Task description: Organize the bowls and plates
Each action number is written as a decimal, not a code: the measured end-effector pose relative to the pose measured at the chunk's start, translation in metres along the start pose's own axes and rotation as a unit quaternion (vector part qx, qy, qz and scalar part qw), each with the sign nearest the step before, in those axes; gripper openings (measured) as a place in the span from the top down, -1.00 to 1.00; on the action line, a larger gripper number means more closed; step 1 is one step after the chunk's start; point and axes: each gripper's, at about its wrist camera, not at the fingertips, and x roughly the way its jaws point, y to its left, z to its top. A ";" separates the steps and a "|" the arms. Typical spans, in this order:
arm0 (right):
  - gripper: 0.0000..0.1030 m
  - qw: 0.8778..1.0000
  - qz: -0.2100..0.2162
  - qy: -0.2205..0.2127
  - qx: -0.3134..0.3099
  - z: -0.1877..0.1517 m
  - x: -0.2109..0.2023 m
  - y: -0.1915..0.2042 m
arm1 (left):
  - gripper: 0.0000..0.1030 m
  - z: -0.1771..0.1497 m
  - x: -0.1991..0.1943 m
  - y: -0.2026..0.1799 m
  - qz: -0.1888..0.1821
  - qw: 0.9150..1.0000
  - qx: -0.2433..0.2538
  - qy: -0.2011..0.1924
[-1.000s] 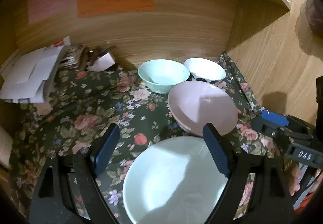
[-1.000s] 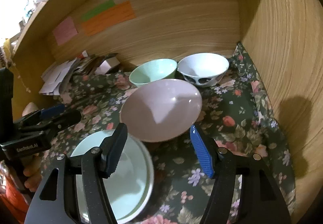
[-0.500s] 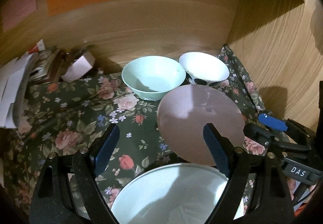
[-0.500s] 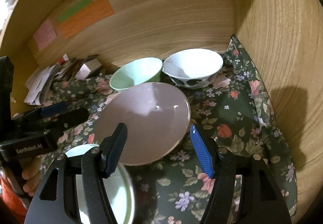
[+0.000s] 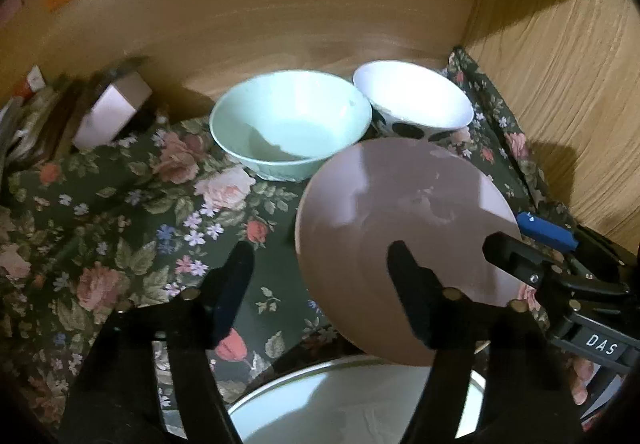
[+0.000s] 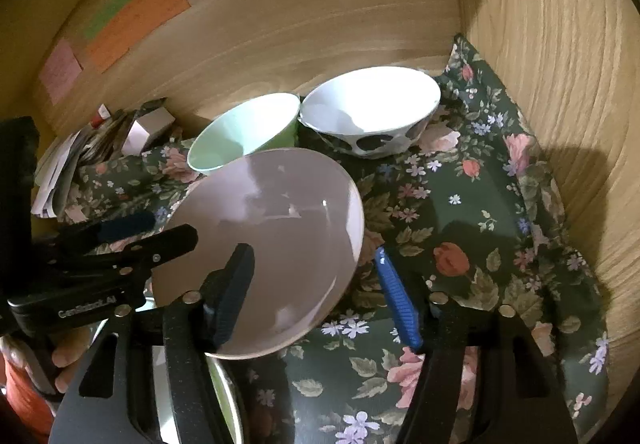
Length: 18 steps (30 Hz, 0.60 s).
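A pink plate lies on the floral cloth, its near edge over a pale green plate at the bottom. A mint bowl and a white bowl with dark spots stand side by side at the back. My left gripper is open, its right finger over the pink plate. My right gripper is open with its jaws on either side of the pink plate's near right rim, the left finger over the plate.
Floral cloth covers the shelf floor. Wooden walls close the back and right side. Papers and a small box sit at the back left. Coloured notes are stuck on the back wall.
Both grippers have moved forward toward the back wall and the bowls. The pink plate now looms larger between the fingers; the pale green plate has slid toward the bottom edge.
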 end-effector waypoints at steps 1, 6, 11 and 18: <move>0.00 1.000 0.004 0.004 0.002 0.000 0.002 0.000 | -0.20 0.000 0.002 0.000 -0.002 1.000 -0.002 0.004; 0.12 1.000 0.011 0.017 0.007 -0.002 0.010 -0.001 | 0.11 -0.001 0.011 -0.004 -0.014 1.000 -0.005 0.021; 0.22 1.000 0.011 0.029 0.004 0.001 0.013 -0.002 | 0.31 -0.005 0.024 -0.009 -0.021 0.999 -0.005 0.047; 0.42 0.997 0.051 0.051 0.041 -0.002 0.025 -0.018 | 0.36 -0.006 0.039 -0.002 -0.031 0.996 -0.034 0.081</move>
